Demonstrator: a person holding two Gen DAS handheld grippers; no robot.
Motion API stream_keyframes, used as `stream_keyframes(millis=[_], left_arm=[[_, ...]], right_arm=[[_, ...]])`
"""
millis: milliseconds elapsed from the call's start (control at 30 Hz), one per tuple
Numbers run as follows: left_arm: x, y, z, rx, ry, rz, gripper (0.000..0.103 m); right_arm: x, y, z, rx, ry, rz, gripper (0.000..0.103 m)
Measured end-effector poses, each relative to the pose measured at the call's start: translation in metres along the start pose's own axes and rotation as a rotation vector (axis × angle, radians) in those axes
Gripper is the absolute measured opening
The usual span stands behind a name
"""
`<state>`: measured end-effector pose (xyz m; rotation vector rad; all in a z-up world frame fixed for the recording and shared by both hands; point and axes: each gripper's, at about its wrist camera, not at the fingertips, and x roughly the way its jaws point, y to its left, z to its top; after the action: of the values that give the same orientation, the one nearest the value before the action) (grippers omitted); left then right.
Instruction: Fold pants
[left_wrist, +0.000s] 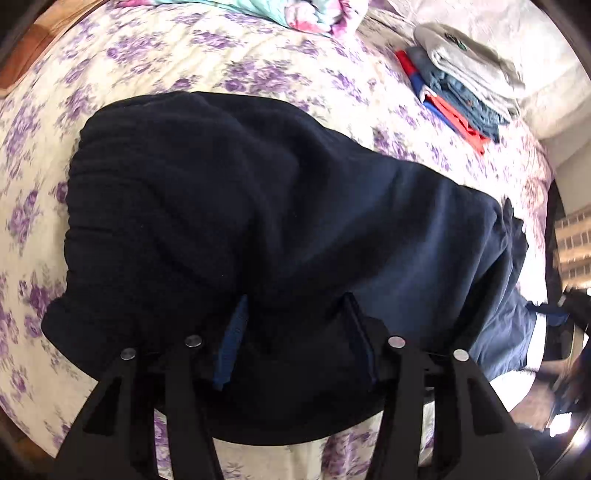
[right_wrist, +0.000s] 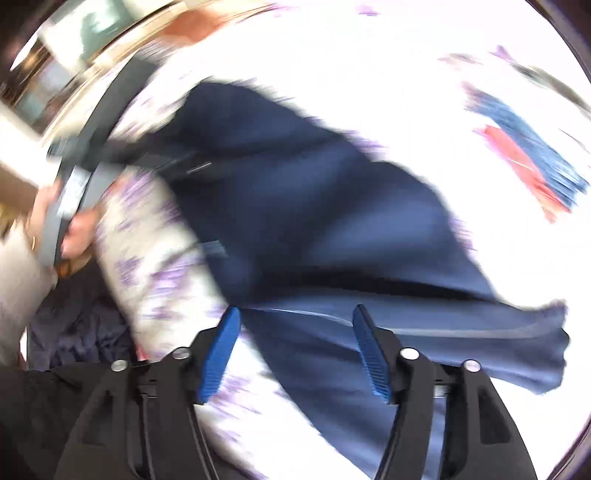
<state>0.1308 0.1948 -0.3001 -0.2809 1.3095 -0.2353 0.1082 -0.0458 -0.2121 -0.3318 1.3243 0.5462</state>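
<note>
Navy pants (left_wrist: 258, 206) lie partly doubled, rumpled, on the floral bed (left_wrist: 258, 74), fold judged incomplete, flattening and a further fold remaining; left gripper (left_wrist: 295, 332) jaws spread over the fabric, right gripper (right_wrist: 295, 347) jaws spread, gripping nothing.

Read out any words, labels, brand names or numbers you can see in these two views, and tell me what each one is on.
No text can be read in either view.
The grey folded garment on top of the stack of folded clothes has a small dark green mark, too small to read.
The navy pants show no label or print.
The right wrist view is too motion-blurred to read anything.
</note>
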Motion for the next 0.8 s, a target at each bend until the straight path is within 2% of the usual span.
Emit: stream_keyframes(millis=[100, 133, 200, 267, 300, 367, 400, 467, 600, 633, 700, 800], left_arm=[[0.0, -0.006, 0.003, -0.01, -0.003, 0.016, 0.052], [-0.001, -0.004, 0.004, -0.01, -0.001, 0.025, 0.052], [0.0, -0.008, 0.005, -0.011, 0.003, 0.039, 0.052], [0.001, -0.005, 0.003, -0.017, 0.01, 0.045, 0.052], [-0.001, -0.002, 0.002, -0.021, 0.015, 0.046, 0.052], [0.001, -0.003, 0.004, -0.02, 0.026, 0.05, 0.05], [0.002, -0.004, 0.006, -0.018, 0.032, 0.054, 0.05], [0.001, -0.004, 0.007, -0.012, 0.042, 0.065, 0.049], [0.001, -0.005, 0.007, -0.013, 0.053, 0.076, 0.048], [0.001, -0.004, 0.007, -0.013, 0.054, 0.076, 0.048], [0.002, -0.004, 0.008, -0.019, 0.059, 0.071, 0.048], [0.003, -0.005, 0.01, -0.023, 0.069, 0.071, 0.048]], right_arm=[[-0.021, -0.115, 0.007, 0.272, 0.06, -0.165, 0.069], [-0.021, -0.155, 0.007, 0.388, 0.088, -0.186, 0.069], [-0.011, -0.236, 0.004, 0.621, 0.175, -0.187, 0.069], [0.01, -0.288, -0.001, 0.818, 0.234, -0.172, 0.062], [0.017, -0.309, -0.007, 0.888, 0.255, -0.141, 0.055], [0.035, -0.329, -0.004, 0.986, 0.276, -0.066, 0.054], [0.043, -0.333, -0.001, 1.005, 0.288, -0.058, 0.053], [0.055, -0.336, 0.006, 1.024, 0.327, -0.102, 0.053], [0.087, -0.339, 0.008, 1.051, 0.468, -0.19, 0.052], [0.09, -0.338, 0.006, 1.053, 0.468, -0.197, 0.037], [0.084, -0.336, 0.002, 1.066, 0.412, -0.193, 0.019], [0.05, -0.331, -0.013, 1.071, 0.296, -0.136, 0.013]])
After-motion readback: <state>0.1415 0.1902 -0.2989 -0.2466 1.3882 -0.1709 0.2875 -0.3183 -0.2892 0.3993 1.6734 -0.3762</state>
